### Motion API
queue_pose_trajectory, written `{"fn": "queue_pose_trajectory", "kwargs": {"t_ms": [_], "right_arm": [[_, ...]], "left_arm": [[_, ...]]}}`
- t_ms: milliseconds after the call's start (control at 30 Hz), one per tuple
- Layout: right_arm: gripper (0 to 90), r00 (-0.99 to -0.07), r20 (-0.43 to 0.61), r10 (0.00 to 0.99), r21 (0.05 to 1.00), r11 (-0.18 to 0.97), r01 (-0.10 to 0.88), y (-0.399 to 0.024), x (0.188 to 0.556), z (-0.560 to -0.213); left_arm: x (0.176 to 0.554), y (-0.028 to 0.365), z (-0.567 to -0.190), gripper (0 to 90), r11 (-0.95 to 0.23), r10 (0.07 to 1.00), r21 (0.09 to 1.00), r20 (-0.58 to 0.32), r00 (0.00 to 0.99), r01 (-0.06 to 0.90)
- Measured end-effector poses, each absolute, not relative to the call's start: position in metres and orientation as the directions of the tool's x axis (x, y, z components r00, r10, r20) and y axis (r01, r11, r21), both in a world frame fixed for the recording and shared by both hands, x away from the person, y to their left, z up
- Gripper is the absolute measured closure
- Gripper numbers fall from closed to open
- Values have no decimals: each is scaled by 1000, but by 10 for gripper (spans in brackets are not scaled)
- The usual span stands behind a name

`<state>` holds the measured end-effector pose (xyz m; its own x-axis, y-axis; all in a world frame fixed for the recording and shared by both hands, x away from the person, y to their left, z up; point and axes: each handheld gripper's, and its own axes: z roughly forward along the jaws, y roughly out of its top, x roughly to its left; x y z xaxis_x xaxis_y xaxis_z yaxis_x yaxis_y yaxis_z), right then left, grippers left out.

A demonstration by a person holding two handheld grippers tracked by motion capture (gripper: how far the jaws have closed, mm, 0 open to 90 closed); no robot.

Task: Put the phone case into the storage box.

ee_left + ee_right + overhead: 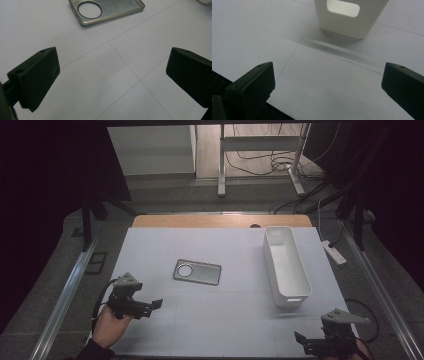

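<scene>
A grey-rimmed clear phone case [197, 271] with a round camera hole lies flat near the middle of the white table sheet [210, 320]. In the left gripper view the phone case [107, 10] sits at the top, well beyond the jaws. My left gripper [150, 306] hovers at the sheet's left front, open and empty, held by a hand [111, 325]. A long white bin [286, 265] stands at the right; its near end with a handle slot [343, 8] faces my right gripper [306, 343]. That gripper is open and empty at the front right corner.
A wooden table edge [220, 221] shows behind the sheet. Metal rails [70, 290] run along both sides. A white power strip [334, 252] lies on the floor to the right, and a desk frame with cables [260, 160] stands behind the table.
</scene>
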<state>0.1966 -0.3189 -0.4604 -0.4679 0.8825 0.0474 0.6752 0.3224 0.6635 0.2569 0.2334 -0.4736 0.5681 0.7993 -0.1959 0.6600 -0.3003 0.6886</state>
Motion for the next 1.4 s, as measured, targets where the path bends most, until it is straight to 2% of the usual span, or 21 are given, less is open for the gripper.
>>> {"fn": "queue_pose_trajectory", "kwargs": {"t_ms": [1400], "right_arm": [[0,-480,45,876,655,337,677,-318,197,-461]], "left_arm": [[315,197,-466,0,-383,758,659,-177,628,648]]}}
